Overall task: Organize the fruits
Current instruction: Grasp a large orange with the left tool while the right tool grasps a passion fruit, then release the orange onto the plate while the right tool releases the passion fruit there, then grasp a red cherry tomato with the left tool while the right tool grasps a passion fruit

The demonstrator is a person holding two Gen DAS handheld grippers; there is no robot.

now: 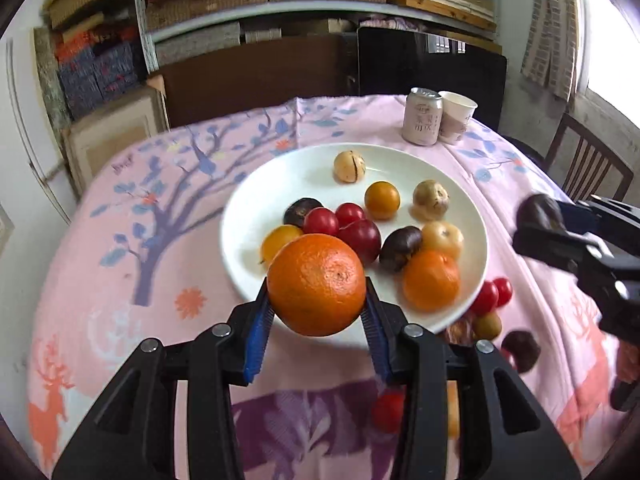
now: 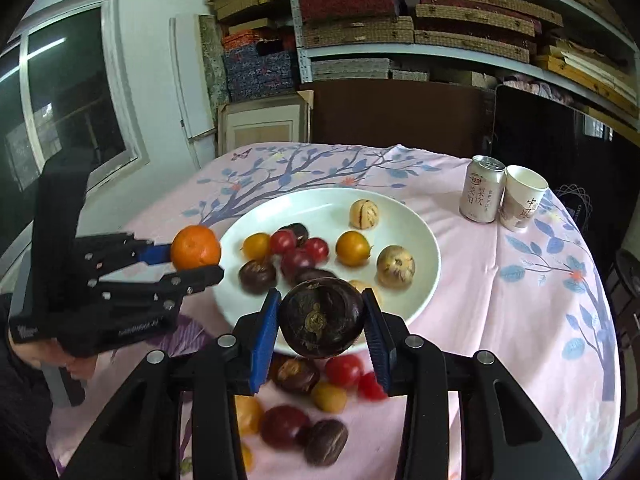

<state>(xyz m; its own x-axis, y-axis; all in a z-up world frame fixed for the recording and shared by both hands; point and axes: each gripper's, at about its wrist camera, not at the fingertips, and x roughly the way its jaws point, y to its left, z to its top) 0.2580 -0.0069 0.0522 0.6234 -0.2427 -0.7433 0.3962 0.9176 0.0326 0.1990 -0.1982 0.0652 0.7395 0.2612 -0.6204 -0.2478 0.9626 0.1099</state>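
An orange (image 1: 316, 284) is pinched by the left gripper (image 1: 317, 312), a passion fruit (image 2: 321, 317) by the right gripper (image 2: 322, 320); dropped at the plate (image 1: 256, 208) edge, either could be bumped off.

An orange (image 1: 316, 284) is clamped between the blue-padded jaws of the left gripper (image 1: 317, 320), above the near rim of a white plate (image 1: 256, 208). Red, yellow, dark and tan fruits are gathered on the plate. At the right, a dark fruit (image 1: 538, 212) is gripped by the right gripper (image 1: 560, 224). A can (image 1: 422, 116) and paper cup (image 1: 456, 116) are seen on the tabletop (image 1: 120, 240) beyond.
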